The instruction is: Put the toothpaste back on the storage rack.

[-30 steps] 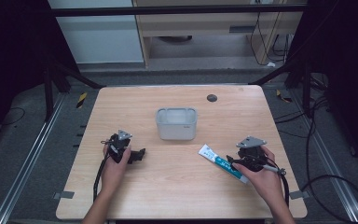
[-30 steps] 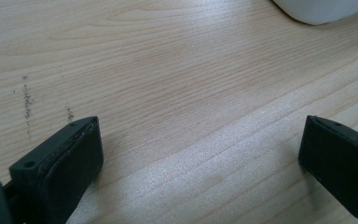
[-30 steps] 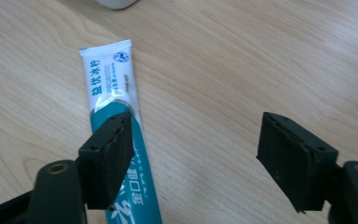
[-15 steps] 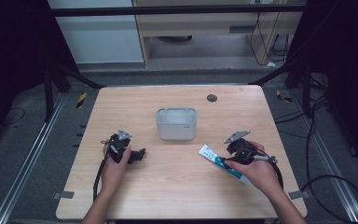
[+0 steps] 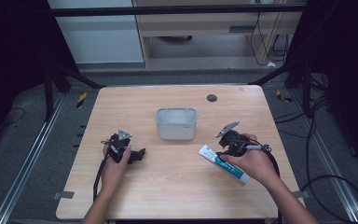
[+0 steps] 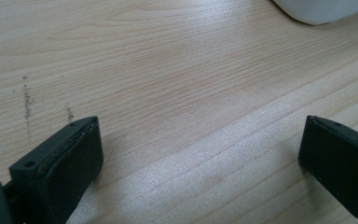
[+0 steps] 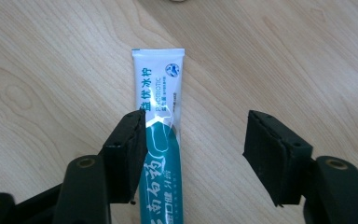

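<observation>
A white and teal toothpaste tube (image 5: 224, 166) lies flat on the wooden table (image 5: 177, 196), right of centre. My right gripper (image 5: 224, 152) hovers over its middle and points down at it. In the right gripper view the tube (image 7: 161, 93) runs between the jaws of the right gripper (image 7: 193, 149), close against the left one, with a wide gap to the other. These jaws have just been closing, and the pads do not pinch the tube. My left gripper (image 5: 141, 154) rests low over the table at the left, and in its own view the left gripper (image 6: 200, 158) is open over bare wood.
A white rectangular container (image 5: 176, 123) stands at the table's centre, behind both grippers; its corner (image 6: 321, 9) shows at the top of the left gripper view. A small dark disc (image 5: 211, 98) lies near the far edge. Cables trail off the right side.
My right gripper has moved left and a little up, over the tube, and its jaws have narrowed. The left gripper and the tube have stayed put.
</observation>
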A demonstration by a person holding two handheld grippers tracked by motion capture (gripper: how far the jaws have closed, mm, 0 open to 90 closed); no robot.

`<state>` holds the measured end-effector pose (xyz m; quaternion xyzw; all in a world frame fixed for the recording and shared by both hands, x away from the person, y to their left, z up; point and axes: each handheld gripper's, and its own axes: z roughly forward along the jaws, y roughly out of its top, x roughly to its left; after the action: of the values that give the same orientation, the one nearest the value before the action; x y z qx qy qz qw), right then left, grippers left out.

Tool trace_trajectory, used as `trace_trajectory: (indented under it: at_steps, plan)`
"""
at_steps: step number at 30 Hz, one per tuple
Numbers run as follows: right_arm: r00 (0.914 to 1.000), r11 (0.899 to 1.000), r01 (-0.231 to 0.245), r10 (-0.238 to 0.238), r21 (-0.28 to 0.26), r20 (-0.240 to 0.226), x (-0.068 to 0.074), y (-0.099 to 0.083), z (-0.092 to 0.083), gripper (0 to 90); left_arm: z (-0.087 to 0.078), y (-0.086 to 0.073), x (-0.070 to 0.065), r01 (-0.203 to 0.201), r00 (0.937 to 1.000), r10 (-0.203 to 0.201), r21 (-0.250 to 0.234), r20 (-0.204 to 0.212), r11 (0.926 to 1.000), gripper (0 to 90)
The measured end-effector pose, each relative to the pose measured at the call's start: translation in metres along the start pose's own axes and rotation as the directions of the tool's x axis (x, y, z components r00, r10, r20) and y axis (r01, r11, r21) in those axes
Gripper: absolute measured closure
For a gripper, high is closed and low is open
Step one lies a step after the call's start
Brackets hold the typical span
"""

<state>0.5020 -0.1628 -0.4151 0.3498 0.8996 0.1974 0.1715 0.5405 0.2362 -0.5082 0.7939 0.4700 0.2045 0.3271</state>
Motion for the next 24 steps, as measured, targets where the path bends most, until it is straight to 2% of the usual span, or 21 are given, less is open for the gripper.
trace_trajectory:
  at_steps: [4, 5, 8, 12, 18, 24]
  plan:
    - [0.9998, 1.0, -0.006, 0.006, 0.027, -0.016, -0.001, 0.003, 0.004, 40.4, 0.0, 0.0, 0.0, 0.0, 1.0, 0.0, 0.0, 0.0, 1.0, 0.0]
    - [0.9991, 0.999, -0.016, 0.018, 0.044, -0.039, -0.002, 0.004, 0.009, 40.3, 0.0, 0.0, 0.0, 0.0, 1.0, 0.0, 0.0, 0.0, 1.0, 0.0]
    - [0.9979, 0.998, -0.029, 0.032, 0.051, -0.056, -0.003, 0.007, 0.014, 39.2, 0.0, 0.0, 0.0, 0.002, 1.0, -0.002, -0.002, 0.0, 1.0, 0.0]
    - [0.9976, 0.998, -0.027, 0.031, 0.057, -0.062, -0.004, 0.01, 0.018, 40.0, 0.0, 0.0, 0.0, 0.0, 1.0, 0.0, 0.0, 0.0, 1.0, 0.0]
    - [0.9976, 0.994, -0.002, 0.009, 0.108, -0.069, 0.0, 0.015, 0.025, 45.4, 0.0, 0.0, 0.0, 0.0, 1.0, 0.0, 0.0, 0.0, 1.0, 0.0]
    - [0.9963, 0.992, 0.007, 0.003, 0.125, -0.086, 0.001, 0.013, 0.028, 45.8, 0.0, 0.0, 0.0, -0.002, 1.0, 0.002, 0.0, 0.002, 1.0, 0.0]
